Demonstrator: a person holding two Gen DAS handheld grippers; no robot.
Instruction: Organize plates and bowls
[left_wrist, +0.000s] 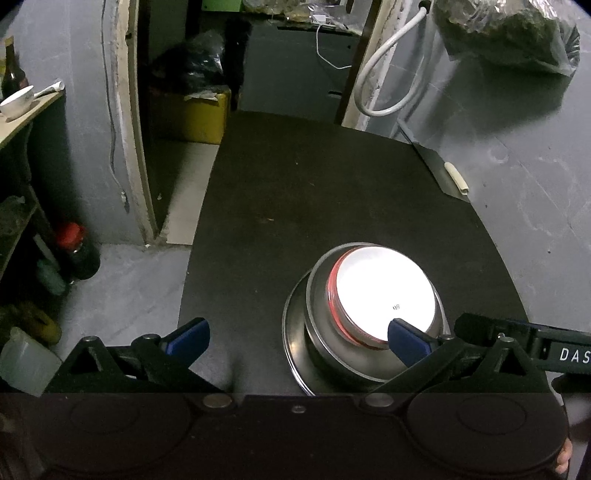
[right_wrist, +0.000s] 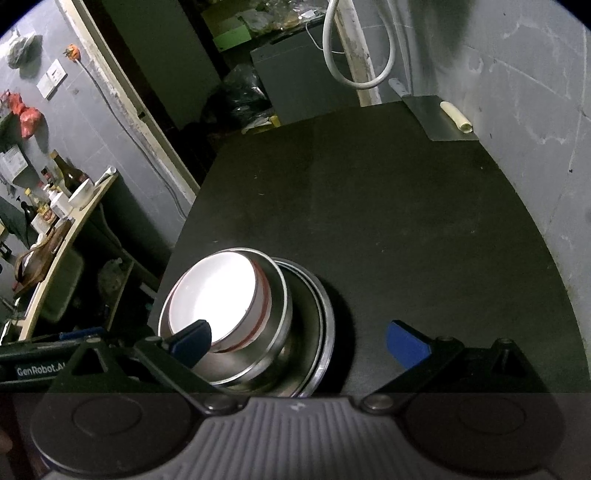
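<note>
A stack stands near the front of the black table (left_wrist: 314, 192): a white bowl with a red rim (left_wrist: 384, 291) sits inside a steel bowl (left_wrist: 328, 347), which rests on steel plates (left_wrist: 291, 347). My left gripper (left_wrist: 299, 338) is open and empty, its right fingertip over the white bowl's near edge. In the right wrist view the same white bowl (right_wrist: 214, 291), steel bowl (right_wrist: 273, 332) and plates (right_wrist: 325, 332) sit at lower left. My right gripper (right_wrist: 299, 341) is open and empty, its left fingertip over the white bowl's near rim.
A steel sheet with a pale roll (left_wrist: 456, 177) lies at the table's far right corner by the grey wall. A doorway and a yellow box (left_wrist: 195, 114) are beyond the far edge. A shelf with a white bowl (left_wrist: 16, 101) and bottles stands left.
</note>
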